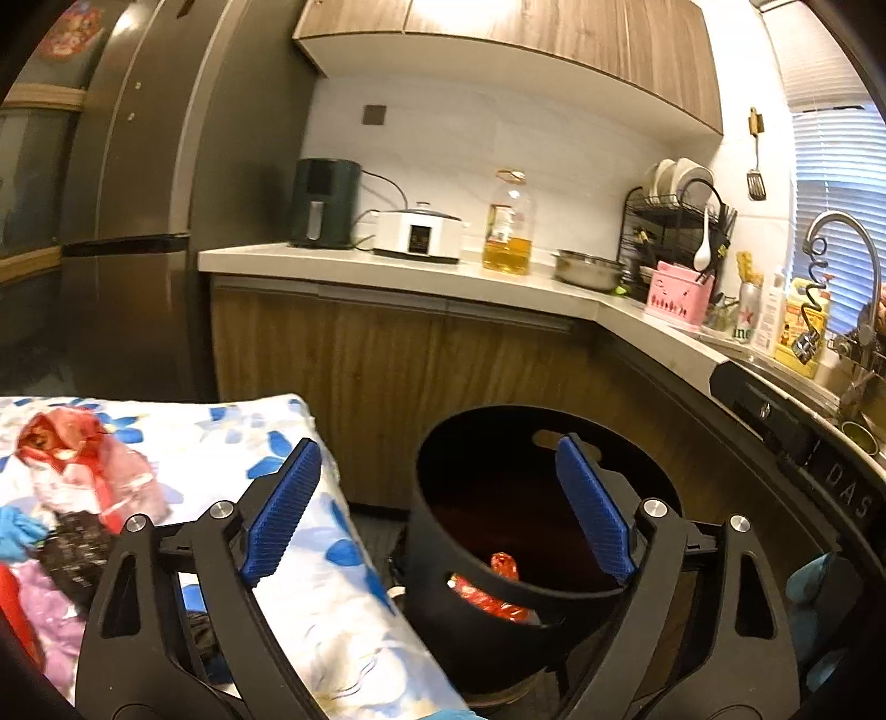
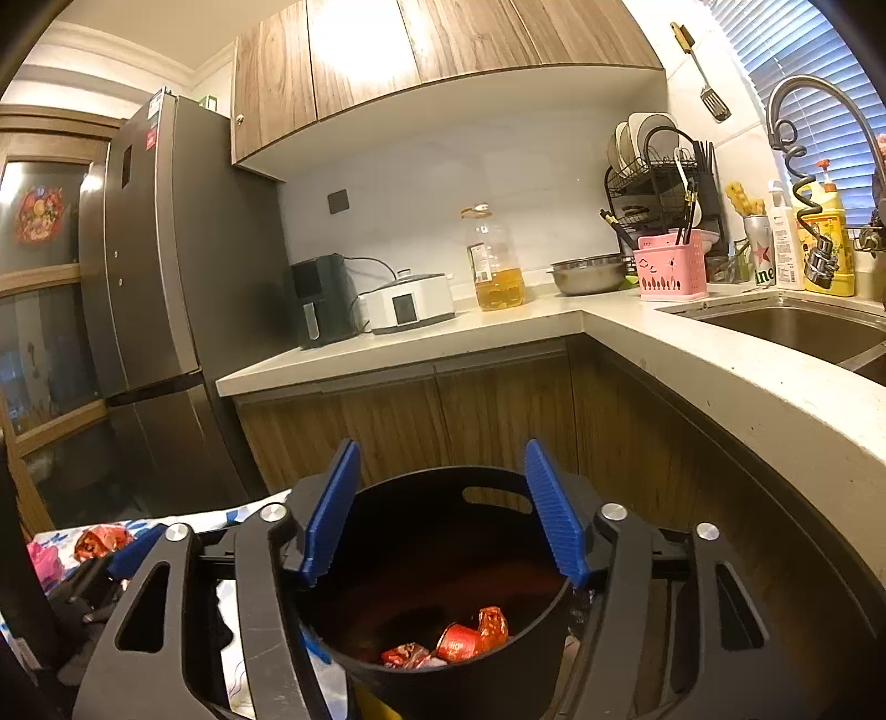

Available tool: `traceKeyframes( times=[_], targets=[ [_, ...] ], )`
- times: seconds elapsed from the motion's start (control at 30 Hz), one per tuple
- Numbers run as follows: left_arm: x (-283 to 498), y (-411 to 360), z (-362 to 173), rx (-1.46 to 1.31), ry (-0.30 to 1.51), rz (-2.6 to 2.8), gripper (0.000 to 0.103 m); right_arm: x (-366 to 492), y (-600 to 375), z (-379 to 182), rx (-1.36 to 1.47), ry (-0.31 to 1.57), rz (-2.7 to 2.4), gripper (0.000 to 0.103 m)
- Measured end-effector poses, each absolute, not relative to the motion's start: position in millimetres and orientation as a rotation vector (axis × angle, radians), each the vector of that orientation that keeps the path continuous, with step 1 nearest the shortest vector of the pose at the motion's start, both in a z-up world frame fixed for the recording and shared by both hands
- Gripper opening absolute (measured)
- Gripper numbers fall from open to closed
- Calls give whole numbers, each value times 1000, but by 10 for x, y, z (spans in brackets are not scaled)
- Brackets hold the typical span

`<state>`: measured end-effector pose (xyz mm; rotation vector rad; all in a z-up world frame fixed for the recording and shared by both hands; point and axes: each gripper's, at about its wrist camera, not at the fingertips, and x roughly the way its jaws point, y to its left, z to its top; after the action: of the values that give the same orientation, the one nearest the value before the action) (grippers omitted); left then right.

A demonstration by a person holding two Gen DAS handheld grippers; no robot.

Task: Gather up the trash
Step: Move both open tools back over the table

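the black bin (image 2: 443,581) beside the floral-clothed table (image 1: 343,554) already holds a few red wrappers (image 2: 459,642), while more wrappers (image 1: 83,471) wait near the table's left edge, and the left gripper (image 1: 437,509) and right gripper (image 2: 443,515) both gape, empty.

i am in a home kitchen: wood-grain cabinets (image 2: 443,50), a pale stone countertop (image 2: 421,346), a steel sink (image 2: 786,327), a tall grey fridge (image 2: 160,288).

Warm indoor light, glare on upper cabinets (image 2: 354,61), daylight through window blinds (image 1: 836,183), strong fisheye bending at edges, dark vignetted corners, slight softness
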<state>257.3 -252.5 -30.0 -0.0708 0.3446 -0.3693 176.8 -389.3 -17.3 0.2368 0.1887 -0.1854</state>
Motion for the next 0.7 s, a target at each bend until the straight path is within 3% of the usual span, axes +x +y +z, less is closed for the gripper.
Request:
traceKeyframes(
  times=[0.2, 0.7],
  targets=[
    [2301, -2297, -234, -70, 316, -338, 94, 1596, -3727, -165, 210, 196, -188, 77],
    [1593, -1596, -203, -95, 296, -227, 97, 1044, -3353, -168, 201, 189, -196, 78]
  ],
)
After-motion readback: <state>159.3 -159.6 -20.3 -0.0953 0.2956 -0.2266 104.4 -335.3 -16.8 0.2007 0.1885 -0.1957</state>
